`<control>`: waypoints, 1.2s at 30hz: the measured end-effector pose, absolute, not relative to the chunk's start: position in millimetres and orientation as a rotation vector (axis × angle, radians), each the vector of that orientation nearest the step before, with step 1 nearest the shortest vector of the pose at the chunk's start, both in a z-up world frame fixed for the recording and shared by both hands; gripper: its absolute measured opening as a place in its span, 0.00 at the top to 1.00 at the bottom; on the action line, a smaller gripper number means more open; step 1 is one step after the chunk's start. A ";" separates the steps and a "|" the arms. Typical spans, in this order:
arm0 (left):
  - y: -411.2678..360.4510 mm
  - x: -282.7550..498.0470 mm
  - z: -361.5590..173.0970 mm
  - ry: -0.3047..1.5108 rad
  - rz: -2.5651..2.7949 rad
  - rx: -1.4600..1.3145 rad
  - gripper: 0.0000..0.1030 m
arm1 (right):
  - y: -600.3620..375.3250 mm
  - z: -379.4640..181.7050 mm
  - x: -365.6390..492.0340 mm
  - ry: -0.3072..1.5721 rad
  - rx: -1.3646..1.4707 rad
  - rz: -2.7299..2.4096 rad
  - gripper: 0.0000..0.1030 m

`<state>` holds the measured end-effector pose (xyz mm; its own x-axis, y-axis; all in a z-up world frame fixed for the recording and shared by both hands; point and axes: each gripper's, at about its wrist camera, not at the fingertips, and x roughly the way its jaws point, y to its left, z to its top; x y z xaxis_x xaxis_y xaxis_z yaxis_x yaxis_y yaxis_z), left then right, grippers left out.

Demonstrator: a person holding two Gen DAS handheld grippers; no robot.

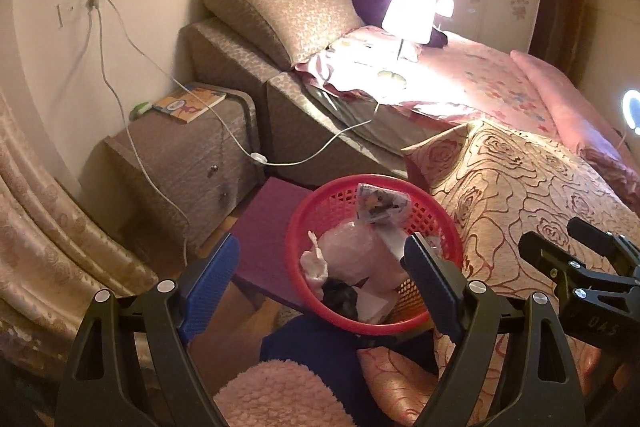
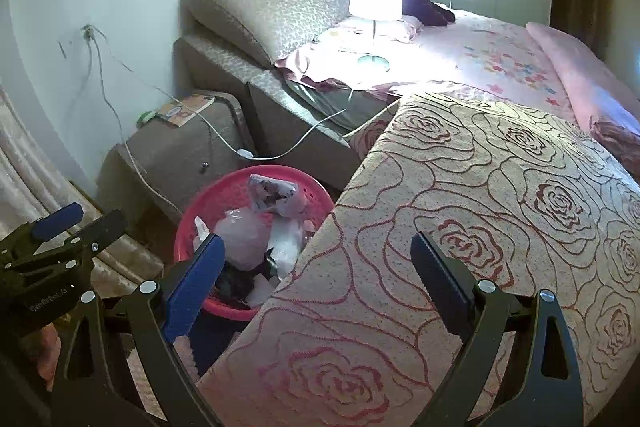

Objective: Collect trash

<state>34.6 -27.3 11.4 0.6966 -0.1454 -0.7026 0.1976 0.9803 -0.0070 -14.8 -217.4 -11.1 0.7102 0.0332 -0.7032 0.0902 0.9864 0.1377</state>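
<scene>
A red plastic basket point(image 1: 360, 326) stands on the floor beside the bed, holding a printed wrapper point(image 1: 382, 205), a pink plastic bag point(image 1: 352, 251) and white paper scraps point(image 1: 374, 305). My left gripper point(image 1: 320, 251) hovers just above it, jaws wide open, nothing between them. My right gripper point(image 2: 318, 247) is also open and empty, above the rose-patterned bedspread point(image 2: 480, 187). In the right wrist view the basket point(image 2: 224, 195) lies left of the bedspread's edge, with the left gripper point(image 2: 102, 214) at the far left. The right gripper point(image 1: 548, 233) shows at the right of the left wrist view.
A padded nightstand point(image 1: 180, 163) with a book point(image 1: 188, 103) stands by the wall, white cables point(image 1: 256, 157) trailing past it. A lit lamp point(image 1: 408, 13) sits on the bed. A purple mat point(image 1: 264, 227) lies on the floor, a curtain point(image 1: 52, 235) at left, a person's blue-clad leg point(image 1: 320, 339) below.
</scene>
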 end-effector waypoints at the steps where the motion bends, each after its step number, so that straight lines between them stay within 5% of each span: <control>1: -26.7 34.2 11.4 0.776 -0.188 0.072 0.21 | -215.9 -11.3 -13.5 0.781 0.164 -0.030 0.12; 36: -27.0 11.7 11.3 0.763 -0.191 0.084 0.17 | -208.0 -12.6 -33.4 0.767 0.165 -0.029 0.12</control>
